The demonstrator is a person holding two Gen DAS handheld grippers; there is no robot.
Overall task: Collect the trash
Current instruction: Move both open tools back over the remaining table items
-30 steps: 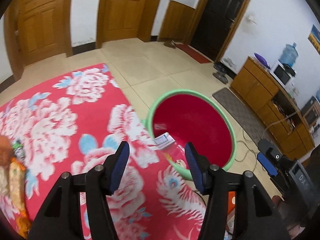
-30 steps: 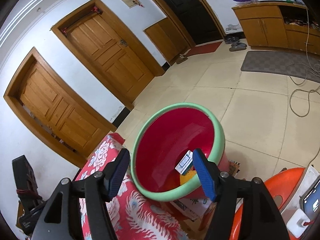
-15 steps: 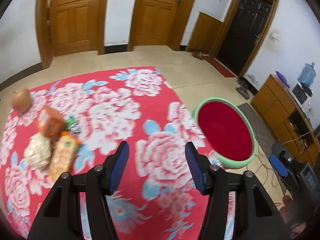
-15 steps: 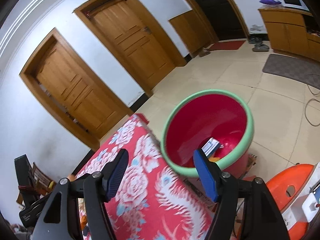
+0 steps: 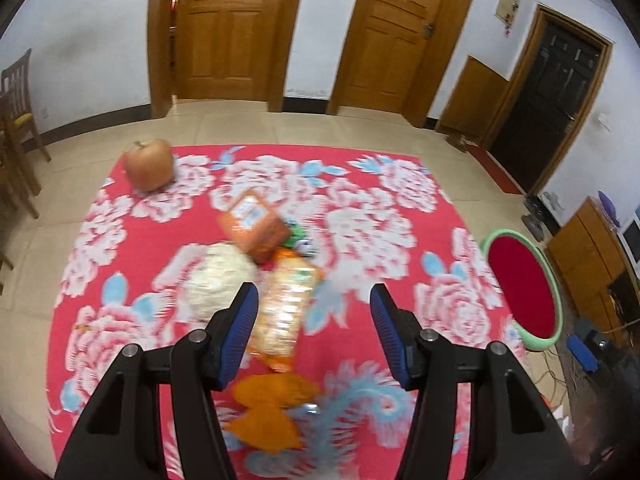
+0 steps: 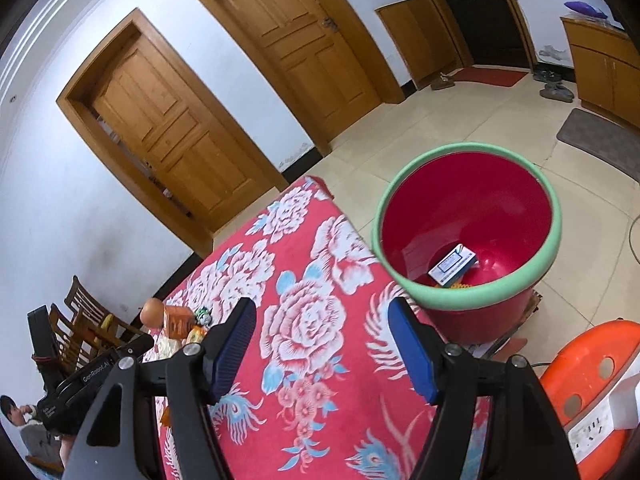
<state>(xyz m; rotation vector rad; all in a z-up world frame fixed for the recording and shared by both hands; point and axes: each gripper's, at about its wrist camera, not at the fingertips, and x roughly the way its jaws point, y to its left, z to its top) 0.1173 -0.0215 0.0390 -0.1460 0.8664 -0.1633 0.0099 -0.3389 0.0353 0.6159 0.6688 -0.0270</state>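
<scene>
My left gripper [image 5: 312,334] is open and empty above the red flowered cloth [image 5: 380,236]. Below it lie an orange snack bag [image 5: 284,308], a white crumpled ball [image 5: 218,280], an orange box [image 5: 254,226], a small green wrapper [image 5: 298,236] and orange scraps [image 5: 268,408]. An apple [image 5: 149,164] sits at the far left. My right gripper [image 6: 322,346] is open and empty over the cloth [image 6: 308,320], left of the red bin with a green rim [image 6: 548,256], which holds a white and blue box [image 6: 452,264]. The bin also shows in the left wrist view [image 5: 524,292].
Wooden chairs [image 5: 18,120] stand at the left. An orange stool [image 6: 588,376] with a white power strip [image 6: 596,432] is at the right, next to the bin. Wooden doors [image 5: 224,28] line the far wall. A cabinet [image 5: 588,256] stands right of the bin.
My left gripper has swung left from the bin to over the pile of trash on the cloth. My right gripper has drawn back and left from the bin. Both stay open.
</scene>
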